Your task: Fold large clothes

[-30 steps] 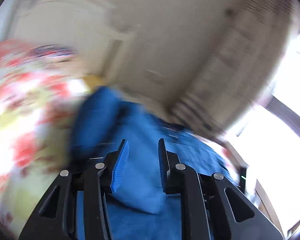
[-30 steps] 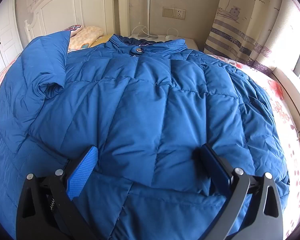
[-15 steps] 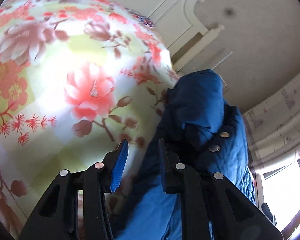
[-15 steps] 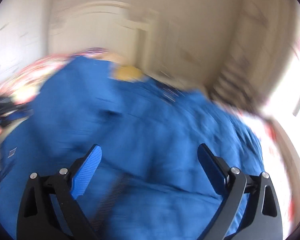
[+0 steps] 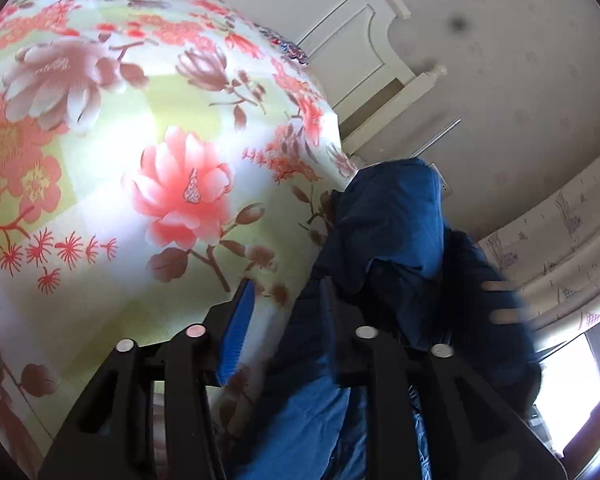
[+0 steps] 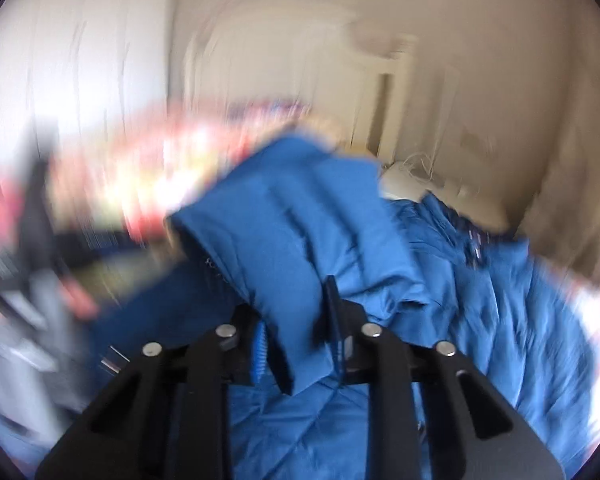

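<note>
A blue quilted jacket [image 6: 480, 332] lies spread on a bed with a flowered cover [image 5: 100, 184]. My right gripper [image 6: 296, 332] is shut on the jacket's left sleeve [image 6: 300, 240], which stands up folded between its pads; this view is blurred. My left gripper [image 5: 284, 328] sits low at the jacket's left edge [image 5: 300, 420], jaws narrowly apart, with blue fabric against the right finger. I cannot tell whether it grips the fabric. The raised sleeve [image 5: 396, 224] shows ahead of it.
A white headboard [image 5: 340, 40] and a beige wall stand beyond the bed. A curtain [image 5: 560, 240] and a bright window [image 5: 580, 380] are at the right. A white bedside table with cables [image 6: 416, 180] stands past the jacket's collar.
My right gripper has gone from wide open over the jacket's hem to shut on the left sleeve, swinging left. My left gripper has dropped to the jacket's left edge and held there.
</note>
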Tool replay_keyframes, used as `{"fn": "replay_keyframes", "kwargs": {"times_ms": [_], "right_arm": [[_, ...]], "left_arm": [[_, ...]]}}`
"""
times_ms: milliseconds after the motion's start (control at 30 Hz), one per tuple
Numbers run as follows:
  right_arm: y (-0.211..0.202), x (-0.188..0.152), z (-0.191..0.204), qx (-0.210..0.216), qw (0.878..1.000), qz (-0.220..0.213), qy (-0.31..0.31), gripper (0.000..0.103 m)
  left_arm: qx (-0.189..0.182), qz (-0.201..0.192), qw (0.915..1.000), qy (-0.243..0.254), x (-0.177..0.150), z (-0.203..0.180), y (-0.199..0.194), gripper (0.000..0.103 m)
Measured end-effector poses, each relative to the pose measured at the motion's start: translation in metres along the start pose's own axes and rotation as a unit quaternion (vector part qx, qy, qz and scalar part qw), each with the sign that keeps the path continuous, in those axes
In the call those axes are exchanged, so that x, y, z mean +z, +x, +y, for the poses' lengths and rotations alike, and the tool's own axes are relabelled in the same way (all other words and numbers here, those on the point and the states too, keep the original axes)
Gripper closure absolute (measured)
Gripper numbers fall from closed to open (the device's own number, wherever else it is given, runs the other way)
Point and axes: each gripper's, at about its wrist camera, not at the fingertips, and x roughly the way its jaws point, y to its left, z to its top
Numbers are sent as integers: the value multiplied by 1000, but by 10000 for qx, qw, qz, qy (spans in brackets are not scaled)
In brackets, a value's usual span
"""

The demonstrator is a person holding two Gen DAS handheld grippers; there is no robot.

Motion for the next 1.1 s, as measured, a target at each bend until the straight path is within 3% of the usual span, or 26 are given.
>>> {"fn": "replay_keyframes", "kwargs": {"times_ms": [33,67,133,167,200,233,333,433,633,700,767,833,967,1033,1100], "right_arm": [[-22,6,-29,267,9965,-315,725,81],[-47,6,-65,463,9853,-626,1521,81],[-77,-2,-123,526,9603,-945,2571,82],[-87,-8,-147,424,9504,-988,2918,82],[-98,-17,-173,36,9429,-953,3193,81],[-104,-24,-193,-301,9358,-880,3402,74],[-106,-46,-227,-504,9186,-633,3868,28],[-108,-54,-226,-581,9282,-525,3638,27],[-76,-66,-213,-751,9381,-66,3381,28],[-65,-73,-208,-808,9468,97,3113,37],[-64,-76,-202,-734,9524,94,2957,72],[-79,-70,-192,-678,9597,-231,2719,83],[-114,-61,-183,-830,9585,-804,2607,84],[-111,-63,-191,-1065,9579,-568,2606,84],[-92,-73,-200,-1279,9562,0,2634,81]], "left_arm": [[-52,-48,10000,45,0,-2,-1,4],[-324,-214,9992,96,-1,-5,-5,4],[-494,-362,9971,459,-3,-19,-11,4],[-566,-379,9959,587,-4,-24,-12,4],[-589,-394,9950,709,-6,-29,-12,4],[-589,-388,9946,756,-6,-32,-12,4],[-586,-99,9959,684,-7,-32,-2,4],[-500,263,9971,510,-7,-26,10,4],[-478,259,9954,794,-13,-36,9,4],[-461,311,9944,900,-16,-40,10,4],[-426,359,9936,981,-18,-42,12,4],[-386,385,9934,1007,-18,-43,13,4],[-345,408,9941,940,-18,-41,14,4],[-331,419,9942,936,-18,-41,15,4],[-330,425,9941,946,-18,-41,15,4]]}}
